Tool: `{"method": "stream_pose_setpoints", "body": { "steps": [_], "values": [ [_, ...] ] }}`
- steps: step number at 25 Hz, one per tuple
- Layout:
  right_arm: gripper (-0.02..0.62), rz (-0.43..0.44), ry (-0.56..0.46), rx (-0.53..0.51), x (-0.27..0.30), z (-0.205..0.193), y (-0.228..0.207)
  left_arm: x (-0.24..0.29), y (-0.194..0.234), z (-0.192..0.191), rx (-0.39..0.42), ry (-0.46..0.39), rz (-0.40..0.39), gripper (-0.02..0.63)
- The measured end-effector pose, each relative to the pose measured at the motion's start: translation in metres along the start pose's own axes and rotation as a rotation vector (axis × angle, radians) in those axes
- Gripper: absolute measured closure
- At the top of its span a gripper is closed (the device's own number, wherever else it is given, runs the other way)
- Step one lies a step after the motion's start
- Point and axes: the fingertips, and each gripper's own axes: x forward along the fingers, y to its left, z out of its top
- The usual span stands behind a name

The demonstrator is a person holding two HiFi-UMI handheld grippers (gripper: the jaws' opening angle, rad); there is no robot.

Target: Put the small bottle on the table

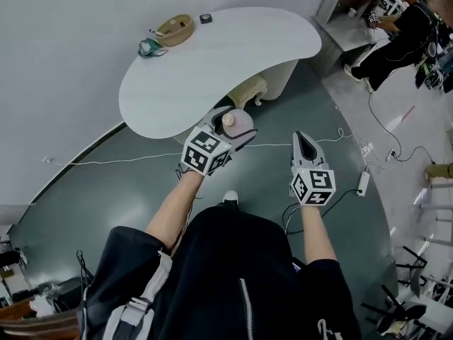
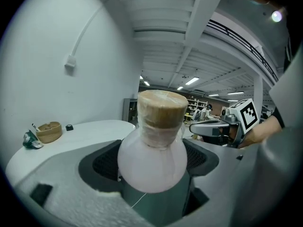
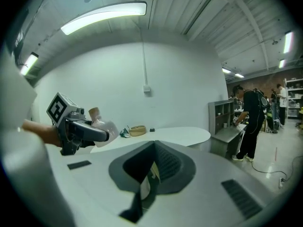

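Note:
The small bottle (image 1: 241, 123) has a round pale pink body and a cork top (image 2: 161, 109). My left gripper (image 1: 236, 129) is shut on its body and holds it upright in the air, just short of the near edge of the white curved table (image 1: 212, 62). In the left gripper view the bottle (image 2: 152, 159) fills the middle between the jaws. My right gripper (image 1: 301, 139) is shut with nothing in it, to the right of the left one, over the dark floor. From the right gripper view the bottle (image 3: 101, 125) shows at the left, in the left gripper (image 3: 84, 131).
At the table's far left end sit a woven basket (image 1: 175, 29), a green item (image 1: 148, 47) and a small dark object (image 1: 206, 18). Cables and a power strip (image 1: 363, 183) lie on the floor. A person (image 1: 396, 37) stands at a grey shelf unit (image 3: 222, 119) to the right.

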Motion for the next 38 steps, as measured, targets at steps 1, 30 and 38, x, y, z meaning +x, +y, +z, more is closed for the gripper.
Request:
{"method": "stream_pose_setpoints", "body": {
  "steps": [1,30,38],
  "values": [
    [0.594,0.001,0.001,0.001,0.01,0.002,-0.002,0.005,0.009,0.002,0.001,0.002,-0.001,0.21],
    [0.594,0.33,0.046,-0.059,0.387,0.127,-0.26,0.306,0.236,0.138,-0.146,-0.005,0.316,0.21],
    [0.594,0.385,0.049,-0.053,0.453,0.143,-0.284,0.345,0.284,0.158,-0.152,0.004,0.376,0.21]
  ]
}}
